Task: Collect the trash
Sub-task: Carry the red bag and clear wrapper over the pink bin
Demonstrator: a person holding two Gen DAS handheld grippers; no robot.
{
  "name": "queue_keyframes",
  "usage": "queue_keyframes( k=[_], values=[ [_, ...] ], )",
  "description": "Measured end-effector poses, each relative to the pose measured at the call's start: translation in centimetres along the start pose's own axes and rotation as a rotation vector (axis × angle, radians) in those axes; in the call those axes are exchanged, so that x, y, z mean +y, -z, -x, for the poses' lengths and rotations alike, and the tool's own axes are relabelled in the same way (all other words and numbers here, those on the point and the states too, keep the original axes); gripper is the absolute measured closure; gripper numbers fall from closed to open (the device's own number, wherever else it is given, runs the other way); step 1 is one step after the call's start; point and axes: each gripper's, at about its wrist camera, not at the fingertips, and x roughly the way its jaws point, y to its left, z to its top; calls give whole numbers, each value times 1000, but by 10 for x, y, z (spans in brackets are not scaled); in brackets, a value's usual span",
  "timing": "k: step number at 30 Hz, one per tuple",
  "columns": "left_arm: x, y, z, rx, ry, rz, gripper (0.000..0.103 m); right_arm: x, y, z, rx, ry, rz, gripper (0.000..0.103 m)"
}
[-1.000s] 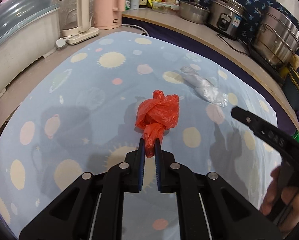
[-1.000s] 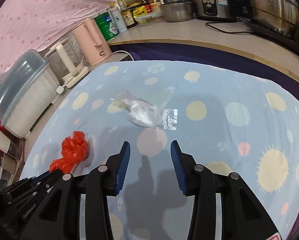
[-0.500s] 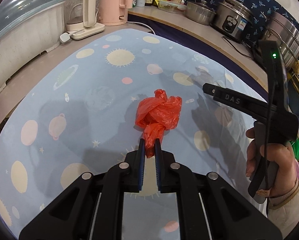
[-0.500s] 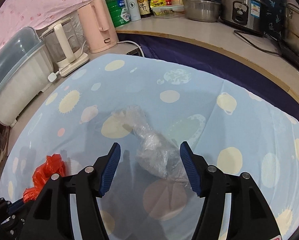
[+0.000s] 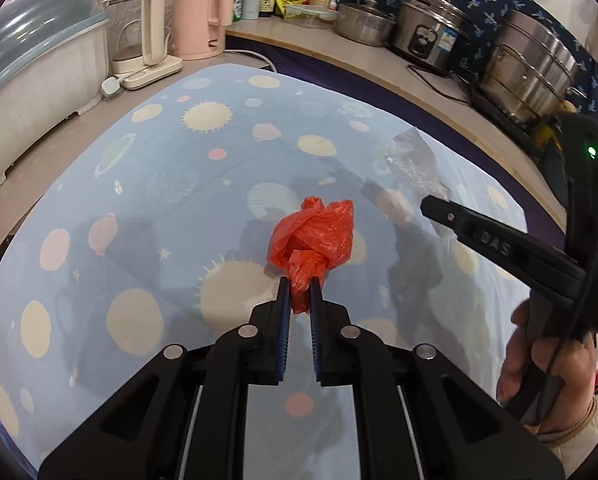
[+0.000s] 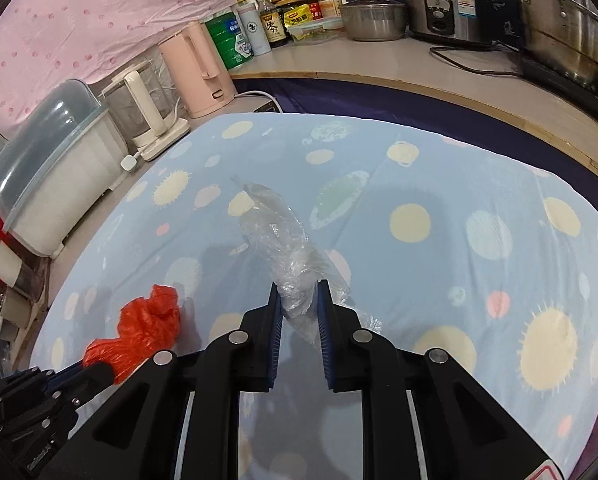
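While the left tool (image 5: 299, 284) is pinching the red plastic bag (image 5: 313, 236) by its knotted tail above the table (image 5: 139, 216), the right tool (image 6: 299, 292) is clamping the crumpled clear plastic wrap (image 6: 283, 240)'s near end; both pieces are probably light, soft and slippery, so bunched folds are offering the surest hold.

A knotted red plastic bag (image 5: 313, 236) and a crumpled clear plastic bag (image 6: 283, 244) lie well apart.

A pink kettle (image 6: 197, 70), a glass kettle (image 6: 139, 108), bottles (image 6: 269, 26), a lidded pot (image 6: 373, 18) and a rice cooker (image 6: 445, 4) are ranged along the counter (image 6: 379, 60).
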Motion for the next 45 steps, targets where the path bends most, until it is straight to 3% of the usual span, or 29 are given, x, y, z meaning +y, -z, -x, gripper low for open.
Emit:
queue_keyframes(
  k=[14,27,38,45],
  values=[
    [-84,62,76,-26,119,-148,95,-72,112,162,-106,99,-192,87],
    [-211,108,104,-4,279,-356,95,-173,204,267,-202,234,-422,87],
    [-309,116,102,-25,412,-458,95,-223,233,299,-239,313,-513,87],
    [-359,115,73,-16,422,-515,95,-255,235,295,-235,346,-554,87]
  ],
)
